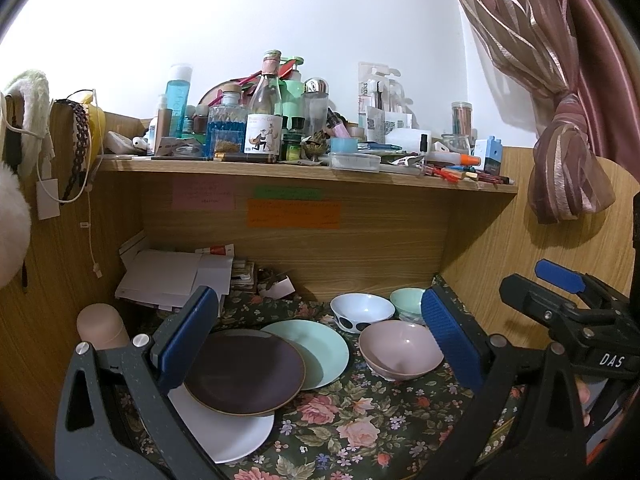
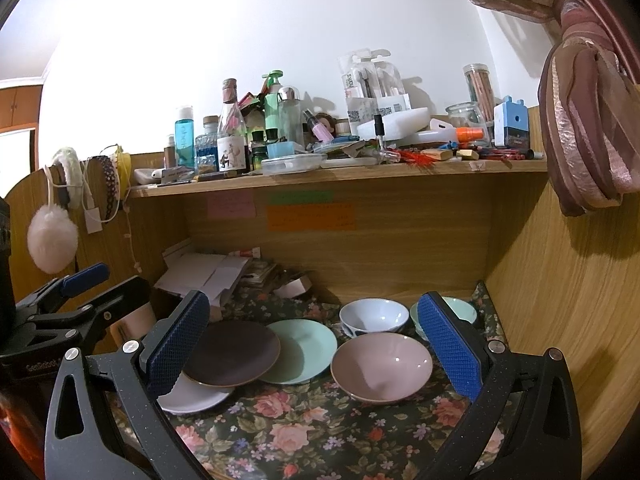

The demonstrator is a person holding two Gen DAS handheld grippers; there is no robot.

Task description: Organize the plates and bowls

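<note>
While you hold both tools above a tabletop covered in a dark floral cloth, your left claw and your right claw each stand with their fingers wide apart, gripping nothing. Each finger carries a blue pad with a fine diamond-grid texture on a speckled black frame.

The dishes sit inside a wood-grain alcove. A round, matte dark brown plate lies tilted, its near edge resting on a flat glossy white plate and its far edge overlapping a smooth mint-green plate. The white plate is largely hidden beneath the brown one and behind your left finger. To the right, apart from the plates, stands a shallow, glossy dusty-pink bowl. Behind it sits a white bowl with dark spots on its outer wall, and just beside that a pale green bowl, partly blocked by the right pad in both views.

At the back left, a loose heap of white papers and cartons leans against the wall. Pink, green and orange sticky notes cling to the back panel; their writing is too faint to read. Above, a wooden shelf is crowded with glass bottles, jars and pens. A striped mauve curtain, knotted, hangs at the right and is cut off by the frame.
</note>
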